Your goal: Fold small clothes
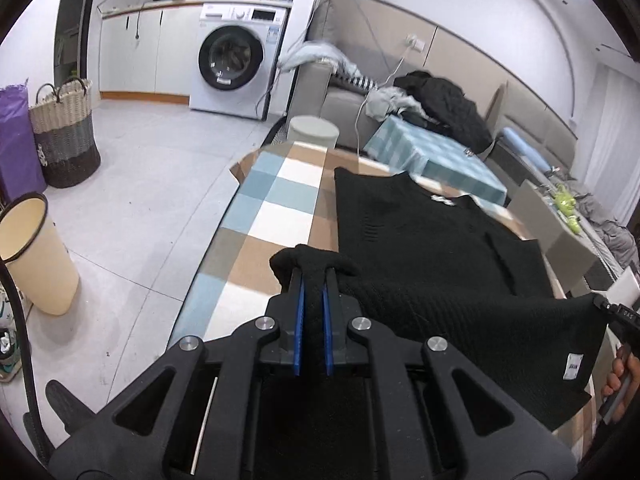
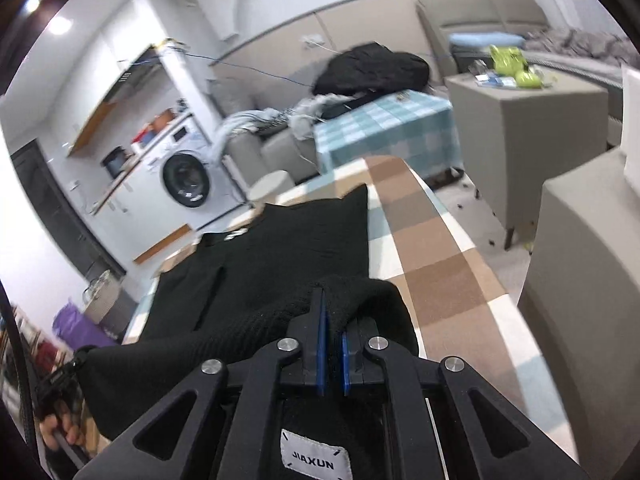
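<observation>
I hold the black knit garment (image 1: 420, 240) by its near hem with both tools, and the rest of it lies spread on the checked surface (image 1: 276, 208), its neckline and small white neck label at the far end from me. My left gripper (image 1: 314, 276) has its jaws pressed together on a bunched corner of that garment, the knit humped over the blue pads and hiding their tips. My right gripper (image 2: 332, 312) likewise pinches a fold of the garment, its jaws all but together, with the cloth draped over the tips and a white label reading JIAXUN hanging from the cloth just below the jaws. Between the two grips the hem runs taut and lifted off the surface, while the body beyond it rests flat on the brown, white and blue squares. In the left view my other tool shows at the garment's right corner, with fingers around its handle. Left of the garment, past the surface's edge, a cream bin (image 1: 36, 256) stands on the tiled floor, and a woven basket (image 1: 64, 136) stands farther back. Beyond the garment's far end a washing machine (image 1: 236, 60) sits against the wall, and a sofa (image 1: 440, 92) piled with dark clothes lies to its right.
</observation>
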